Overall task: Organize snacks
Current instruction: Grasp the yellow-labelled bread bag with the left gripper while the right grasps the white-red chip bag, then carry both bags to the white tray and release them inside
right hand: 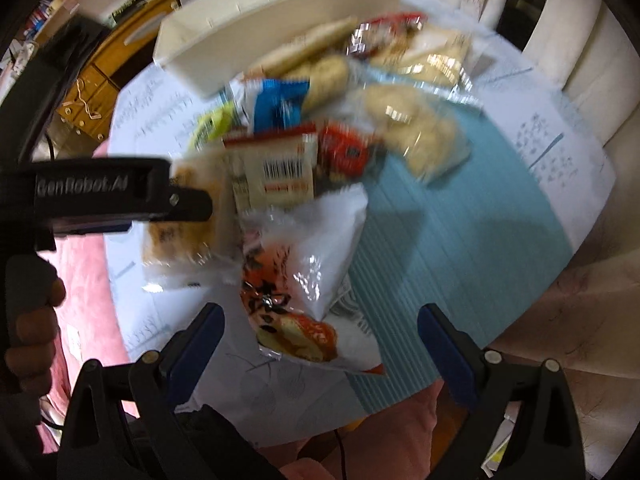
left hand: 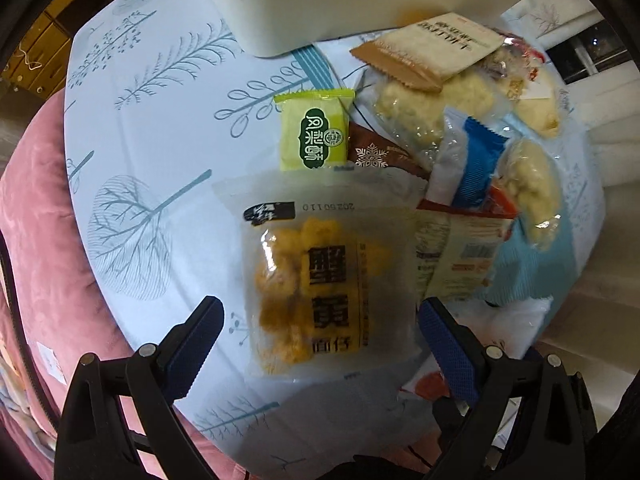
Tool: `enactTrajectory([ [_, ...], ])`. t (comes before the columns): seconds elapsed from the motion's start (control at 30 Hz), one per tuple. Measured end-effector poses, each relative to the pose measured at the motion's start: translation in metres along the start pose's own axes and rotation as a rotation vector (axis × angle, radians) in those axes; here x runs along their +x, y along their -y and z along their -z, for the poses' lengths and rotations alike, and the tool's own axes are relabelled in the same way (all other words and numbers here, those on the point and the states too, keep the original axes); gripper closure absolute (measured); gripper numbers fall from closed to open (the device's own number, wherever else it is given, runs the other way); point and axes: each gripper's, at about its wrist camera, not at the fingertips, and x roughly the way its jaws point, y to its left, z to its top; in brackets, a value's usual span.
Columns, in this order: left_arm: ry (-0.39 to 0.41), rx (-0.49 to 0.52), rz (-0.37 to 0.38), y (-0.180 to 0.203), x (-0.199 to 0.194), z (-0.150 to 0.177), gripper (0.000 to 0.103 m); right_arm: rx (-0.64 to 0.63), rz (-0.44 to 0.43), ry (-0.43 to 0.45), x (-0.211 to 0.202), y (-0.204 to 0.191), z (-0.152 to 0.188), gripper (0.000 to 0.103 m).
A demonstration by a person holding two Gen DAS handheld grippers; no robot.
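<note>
Left gripper [left hand: 320,344] apart over orange-puff packet [left hand: 320,284] at lower centre; right gripper [right hand: 320,344] apart over white packet [right hand: 312,280]. Risk: pinching crushes puffs, or drags neighbouring packets away from white bin [left hand: 340,8] at top.

The round tabletop [left hand: 160,128], covered by a pale blue tree-print cloth, carries a white rectangular plastic bin [left hand: 320,8], a pile of wrapped snack packets [left hand: 460,120] and a frosted packet of orange puffs [left hand: 320,280].

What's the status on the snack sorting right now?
Left gripper open, straddling the yellow puff pack. Right gripper open over the white-and-orange bag. White bin behind the pile, nothing blocking.
</note>
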Motion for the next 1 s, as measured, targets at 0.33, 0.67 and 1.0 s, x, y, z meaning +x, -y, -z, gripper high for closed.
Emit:
enactTrajectory([
  [0.33,-0.044,-0.068,0.045,-0.002,0.033,-0.014,0.018,-0.026,0.031,-0.008,0.02,-0.004,-0.004,0.042],
  [0.67,-0.154,-0.165,0.066,-0.031,0.045,-0.002,0.033,0.033,0.026,-0.163,0.018,0.001,-0.016,0.053],
  [1.0,-0.151,-0.246,0.093,-0.056,0.004,0.046,0.033,0.078,0.023,-0.254,-0.02,0.015,-0.041,0.053],
])
